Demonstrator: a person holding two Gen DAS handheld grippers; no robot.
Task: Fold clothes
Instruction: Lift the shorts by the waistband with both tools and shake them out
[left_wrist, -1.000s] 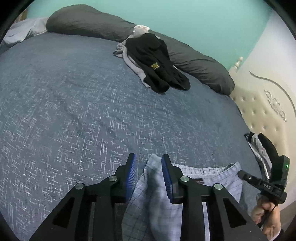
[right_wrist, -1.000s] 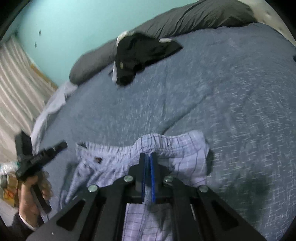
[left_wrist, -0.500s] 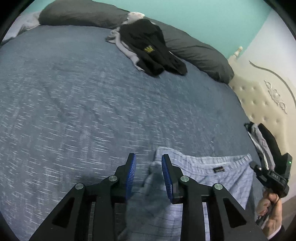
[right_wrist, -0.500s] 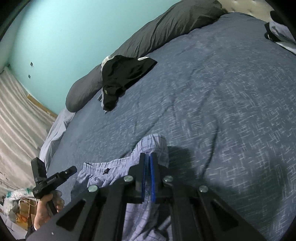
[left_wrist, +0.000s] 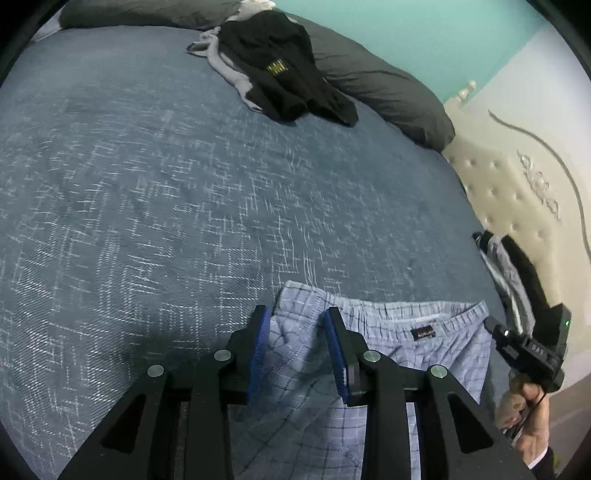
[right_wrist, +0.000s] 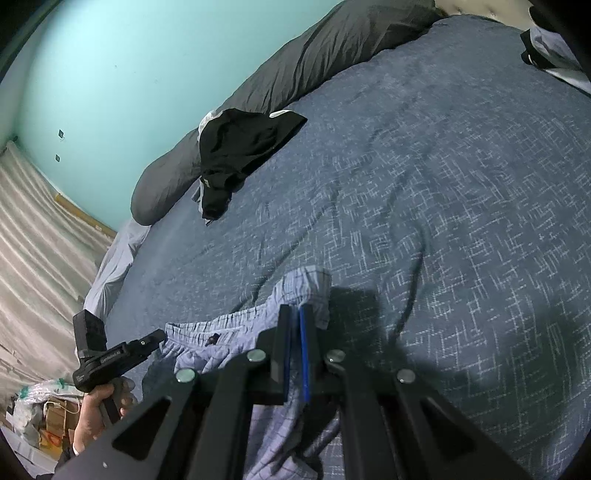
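1. Left gripper (left_wrist: 297, 345) fingers part-spread, blue pads (left_wrist: 258, 347) pinching a bunched corner of the checked shorts (left_wrist: 388, 332) at the waistband's left end; pointing down at the bed.
2. Right gripper (right_wrist: 295, 347) fingers pressed together on a thin fold at the waistband's other end; also angled down.
3. Shorts lie on the blue bedspread (left_wrist: 166, 192) at its near edge, waistband stretched between both grippers, label facing up.
4. Each hand (right_wrist: 99, 410) wraps its gripper's handle below, at the shorts' outer side.
5. Black garment (left_wrist: 284, 74) far beyond the shorts, against the grey pillows (left_wrist: 380, 92).
6. Cream headboard (left_wrist: 517, 199) right of the shorts; more clothes (left_wrist: 513, 273) draped there.
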